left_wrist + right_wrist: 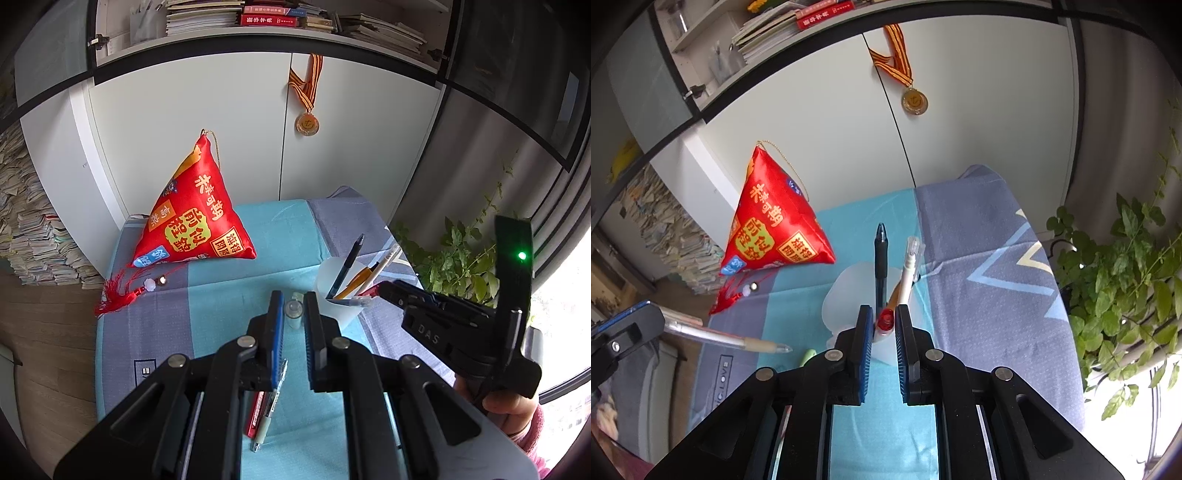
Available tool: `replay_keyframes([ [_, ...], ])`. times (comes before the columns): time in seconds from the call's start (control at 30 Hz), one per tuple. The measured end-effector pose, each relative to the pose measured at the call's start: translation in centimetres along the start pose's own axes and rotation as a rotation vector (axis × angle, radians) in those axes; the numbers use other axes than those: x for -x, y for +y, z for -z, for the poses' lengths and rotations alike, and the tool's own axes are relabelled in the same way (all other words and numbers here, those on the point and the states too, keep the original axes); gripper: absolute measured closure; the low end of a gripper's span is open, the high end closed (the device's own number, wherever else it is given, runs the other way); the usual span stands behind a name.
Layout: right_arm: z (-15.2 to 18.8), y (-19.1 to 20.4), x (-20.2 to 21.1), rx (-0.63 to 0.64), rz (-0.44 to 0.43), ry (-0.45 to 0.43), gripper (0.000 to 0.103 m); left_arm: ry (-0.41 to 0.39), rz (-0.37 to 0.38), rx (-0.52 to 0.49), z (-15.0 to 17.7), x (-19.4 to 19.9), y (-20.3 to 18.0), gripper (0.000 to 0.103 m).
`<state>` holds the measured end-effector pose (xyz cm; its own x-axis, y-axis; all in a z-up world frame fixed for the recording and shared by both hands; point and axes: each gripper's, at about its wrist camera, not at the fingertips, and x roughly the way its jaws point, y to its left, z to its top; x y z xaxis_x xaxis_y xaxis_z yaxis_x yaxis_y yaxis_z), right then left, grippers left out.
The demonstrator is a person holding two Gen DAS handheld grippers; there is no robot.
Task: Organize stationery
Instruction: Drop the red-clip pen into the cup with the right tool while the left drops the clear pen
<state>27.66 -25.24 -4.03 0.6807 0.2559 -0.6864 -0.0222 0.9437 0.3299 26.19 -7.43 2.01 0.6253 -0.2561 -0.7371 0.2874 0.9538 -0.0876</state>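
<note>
red pen (885,319) pinched in right hand-held gripper (885,325) over cup (842,295).

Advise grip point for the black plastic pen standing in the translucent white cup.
Grip the black plastic pen on its exposed upper barrel, above the translucent white cup rim. Come from above: it stands near upright, and a white pen crowds one side.

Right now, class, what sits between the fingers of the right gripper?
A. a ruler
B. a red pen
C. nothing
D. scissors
B: the end of a red pen is pinched between the fingers of the right gripper, close to the white cup.
</note>
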Motion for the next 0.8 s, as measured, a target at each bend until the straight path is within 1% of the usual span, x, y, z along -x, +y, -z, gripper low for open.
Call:
replay_keyframes([
  [0.07,0.4,-0.5,0.7,-0.021,-0.026,-0.003,0.082,-0.006,0.001,-0.002,-0.1,0.1,-0.1,0.095],
  [0.13,0.9,-1.1,1.7,-0.044,-0.04,-0.018,0.075,-0.012,0.003,-0.007,-0.3,0.2,-0.4,0.095],
  [0.17,1.3,-1.5,2.4,-0.056,-0.043,-0.028,0.073,-0.014,0.004,-0.009,-0.5,0.2,-0.6,0.095],
  [0.27,2.4,-2.4,3.7,-0.064,-0.034,-0.045,0.073,-0.024,0.01,-0.016,-1.1,0.0,-1.2,0.095],
  [0.43,4.2,-3.4,4.6,-0.067,-0.008,-0.035,0.073,-0.043,0.009,-0.038,-2.7,-0.9,-2.6,0.094],
  [0.67,5.3,-4.8,5.1,-0.087,0.013,-0.025,0.073,-0.038,0.014,-0.06,-3.7,-2.6,-3.9,0.094],
  [0.8,5.5,-5.1,5.1,-0.098,0.017,-0.021,0.073,-0.03,-0.004,-0.083,-3.7,-3.7,-4.6,0.094],
])
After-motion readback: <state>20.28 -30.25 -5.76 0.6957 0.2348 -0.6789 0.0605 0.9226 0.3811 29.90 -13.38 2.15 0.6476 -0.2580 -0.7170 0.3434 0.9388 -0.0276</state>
